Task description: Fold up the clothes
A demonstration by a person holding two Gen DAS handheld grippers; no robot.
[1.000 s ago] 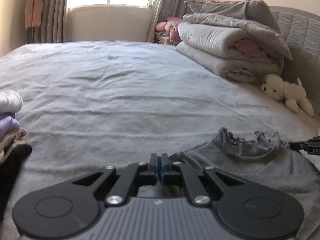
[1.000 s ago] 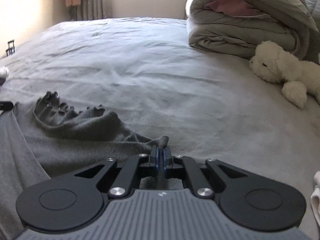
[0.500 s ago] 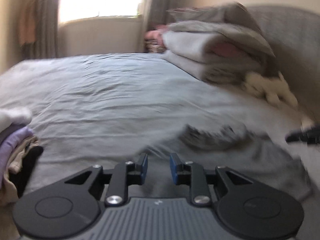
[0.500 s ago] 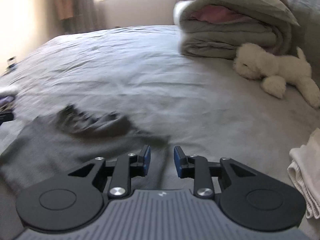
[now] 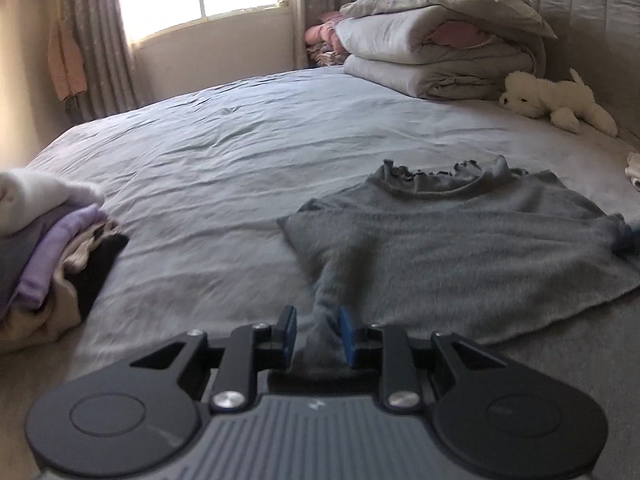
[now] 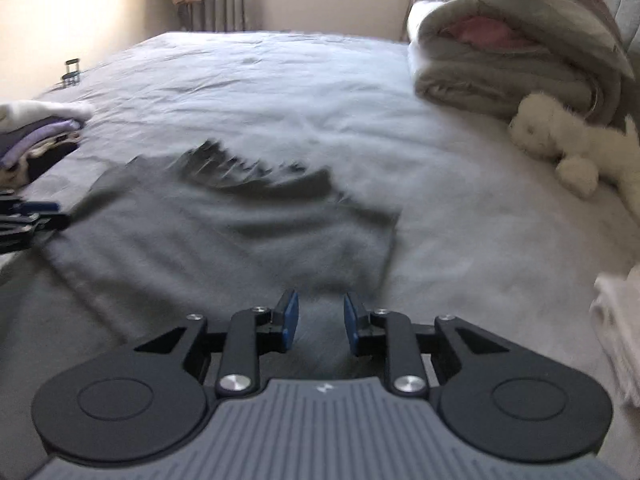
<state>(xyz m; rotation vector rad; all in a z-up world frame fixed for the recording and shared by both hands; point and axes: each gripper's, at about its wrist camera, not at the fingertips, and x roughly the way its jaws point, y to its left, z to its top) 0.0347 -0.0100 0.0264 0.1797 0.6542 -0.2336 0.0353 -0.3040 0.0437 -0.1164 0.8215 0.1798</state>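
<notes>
Both the left gripper (image 5: 316,330) and right gripper (image 6: 321,322) have jaws parted, just opened, loosely straddling the grey top (image 5: 460,248) on the bed (image 5: 224,168)

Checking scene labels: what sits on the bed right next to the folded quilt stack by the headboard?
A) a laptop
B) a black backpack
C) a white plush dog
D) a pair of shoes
C: a white plush dog lies on the bed beside the folded quilt stack, seen again in the right wrist view; no bag, shoes or laptop shows anywhere.
</notes>
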